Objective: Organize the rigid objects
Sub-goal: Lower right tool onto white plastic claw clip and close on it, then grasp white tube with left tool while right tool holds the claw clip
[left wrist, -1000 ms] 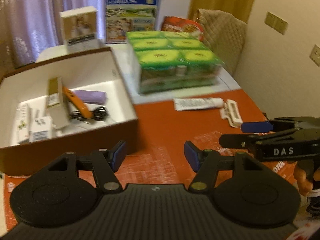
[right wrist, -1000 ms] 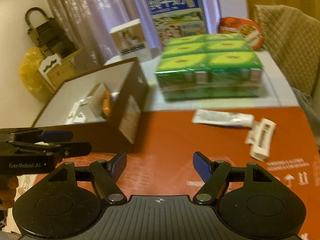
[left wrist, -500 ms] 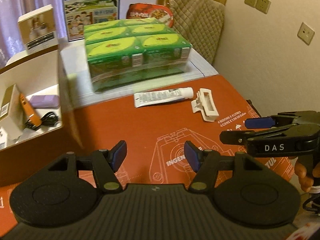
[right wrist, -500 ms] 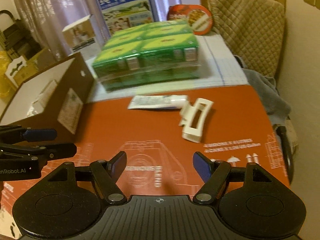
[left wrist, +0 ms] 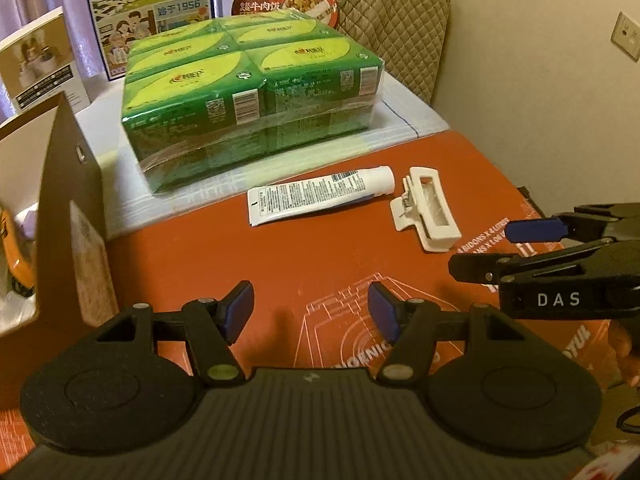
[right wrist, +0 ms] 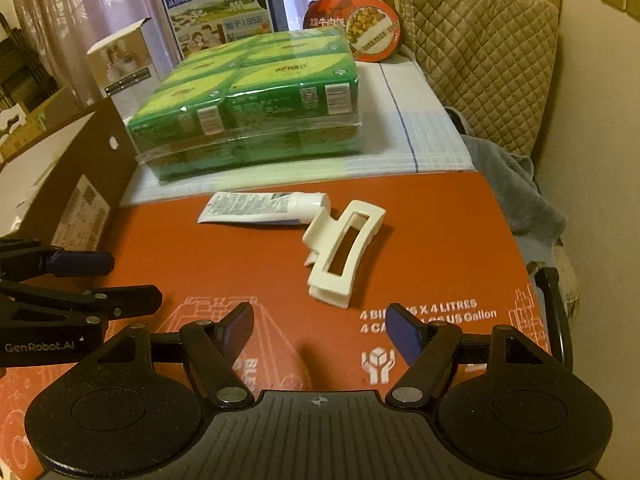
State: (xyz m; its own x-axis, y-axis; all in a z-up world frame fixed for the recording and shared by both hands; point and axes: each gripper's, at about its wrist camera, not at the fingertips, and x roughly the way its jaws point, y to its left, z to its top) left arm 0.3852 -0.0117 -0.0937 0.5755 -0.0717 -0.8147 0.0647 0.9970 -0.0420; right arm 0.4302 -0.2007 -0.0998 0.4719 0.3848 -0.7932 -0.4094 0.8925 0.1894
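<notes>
A white hair claw clip (left wrist: 428,210) (right wrist: 342,252) lies on the orange cardboard surface (left wrist: 320,256), touching the cap end of a white tube (left wrist: 316,199) (right wrist: 260,208). My left gripper (left wrist: 311,311) is open and empty, hovering in front of the tube. My right gripper (right wrist: 320,330) is open and empty, just short of the clip. Each gripper also shows in the other's view: the right one (left wrist: 520,248), the left one (right wrist: 112,280). A brown cardboard box (left wrist: 76,216) (right wrist: 80,184) stands at the left with an orange item (left wrist: 14,256) inside.
A shrink-wrapped green pack of cartons (left wrist: 248,96) (right wrist: 256,104) sits on a white cloth behind the tube. Behind it stand a blue milk carton box (left wrist: 152,8), a red bowl package (right wrist: 360,28) and a small white box (left wrist: 40,64). A quilted chair (right wrist: 480,56) is at the right.
Both grippers have swung right, away from the box, and closer to the tube and clip. Both stay open and empty.
</notes>
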